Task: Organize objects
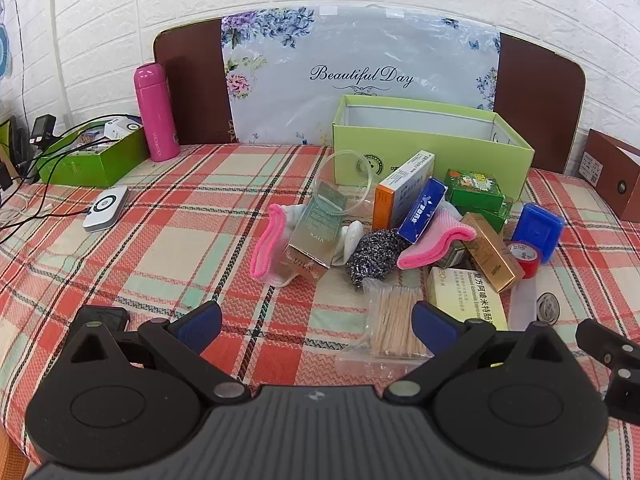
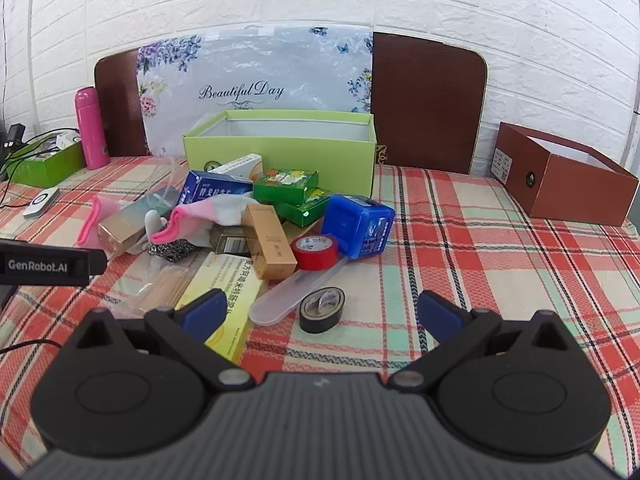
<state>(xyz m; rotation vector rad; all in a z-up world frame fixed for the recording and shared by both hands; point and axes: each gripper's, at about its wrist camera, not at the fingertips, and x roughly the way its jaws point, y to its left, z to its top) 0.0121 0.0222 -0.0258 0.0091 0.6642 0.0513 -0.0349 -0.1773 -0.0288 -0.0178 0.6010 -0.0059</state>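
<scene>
left gripper [image 1: 316,322]: black housing, ribbed grey centre panel, two round black discs, silver pivot screws, blue finger pads [image 1: 200,320] | right gripper [image 2: 320,316]: same black build, blue pads [image 2: 202,312] | left unit's side bar reads "GenRobot.AI" in white

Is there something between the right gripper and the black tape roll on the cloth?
Nothing visible: the black tape roll lies just ahead of the open right gripper, with only bare plaid cloth between. A translucent case sits beside the roll.
</scene>
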